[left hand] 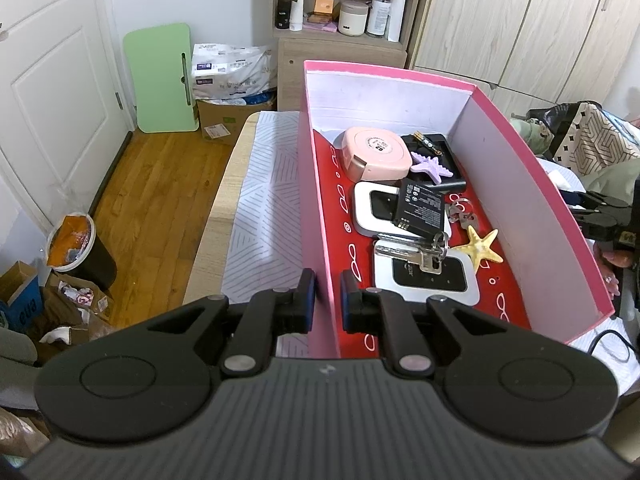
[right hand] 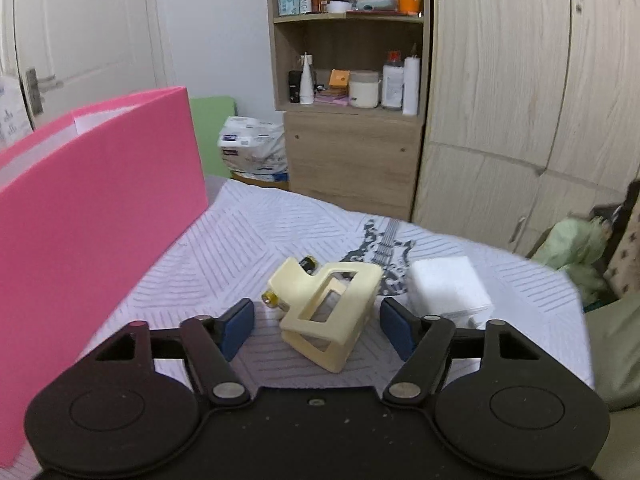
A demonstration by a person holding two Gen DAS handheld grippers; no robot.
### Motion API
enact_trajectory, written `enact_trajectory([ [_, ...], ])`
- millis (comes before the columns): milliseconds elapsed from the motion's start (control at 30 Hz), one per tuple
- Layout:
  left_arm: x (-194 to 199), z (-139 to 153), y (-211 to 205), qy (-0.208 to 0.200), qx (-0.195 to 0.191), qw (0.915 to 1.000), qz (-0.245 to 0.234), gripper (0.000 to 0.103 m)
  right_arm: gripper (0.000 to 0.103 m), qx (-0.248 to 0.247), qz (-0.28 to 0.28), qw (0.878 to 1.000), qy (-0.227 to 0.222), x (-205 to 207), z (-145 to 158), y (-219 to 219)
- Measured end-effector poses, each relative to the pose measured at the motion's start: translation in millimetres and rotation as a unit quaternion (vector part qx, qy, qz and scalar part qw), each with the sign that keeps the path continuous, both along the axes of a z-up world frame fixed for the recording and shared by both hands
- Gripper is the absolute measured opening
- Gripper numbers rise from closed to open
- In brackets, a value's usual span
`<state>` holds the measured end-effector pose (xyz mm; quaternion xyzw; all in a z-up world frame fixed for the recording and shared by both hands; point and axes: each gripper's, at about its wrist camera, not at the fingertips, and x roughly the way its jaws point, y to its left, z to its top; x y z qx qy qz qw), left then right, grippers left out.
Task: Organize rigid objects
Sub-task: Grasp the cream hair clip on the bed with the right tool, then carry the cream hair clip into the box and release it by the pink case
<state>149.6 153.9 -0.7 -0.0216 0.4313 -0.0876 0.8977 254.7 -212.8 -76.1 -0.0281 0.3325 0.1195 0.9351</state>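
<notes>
Right tongs [right hand: 316,330] open around cream hair claw [right hand: 328,312] (battery [right hand: 271,299] behind), no contact.

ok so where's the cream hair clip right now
In the right wrist view, the hair clip lies on the patterned cloth between the open right gripper's jaws, partly over a battery, with a white block on its right.

Your left gripper [left hand: 327,300] and right gripper [right hand: 316,328] are black, with blue finger pads [right hand: 237,330], silver pivot pins and round side discs.
</notes>
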Motion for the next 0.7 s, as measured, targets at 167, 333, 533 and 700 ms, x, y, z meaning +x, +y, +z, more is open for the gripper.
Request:
enact_trajectory([
  [167, 1, 0, 0, 0.003, 0.000, 1.0000, 0.000, 0.011, 0.053, -0.009, 0.015, 1.000, -0.007, -12, 6, 2],
  [333, 1, 0, -1, 0.004, 0.000, 1.0000, 0.002, 0.011, 0.053, 0.000, 0.019, 1.000, -0.010, -26, 10, -1],
  [533, 1, 0, -1, 0.004, 0.001, 1.0000, 0.003, 0.011, 0.053, 0.030, 0.024, 0.999, -0.015, -44, 19, -7],
  [700, 0, 0, -1, 0.004, -0.001, 1.0000, 0.002, 0.011, 0.053, 0.051, 0.036, 0.997, -0.034, -61, 40, -7],
])
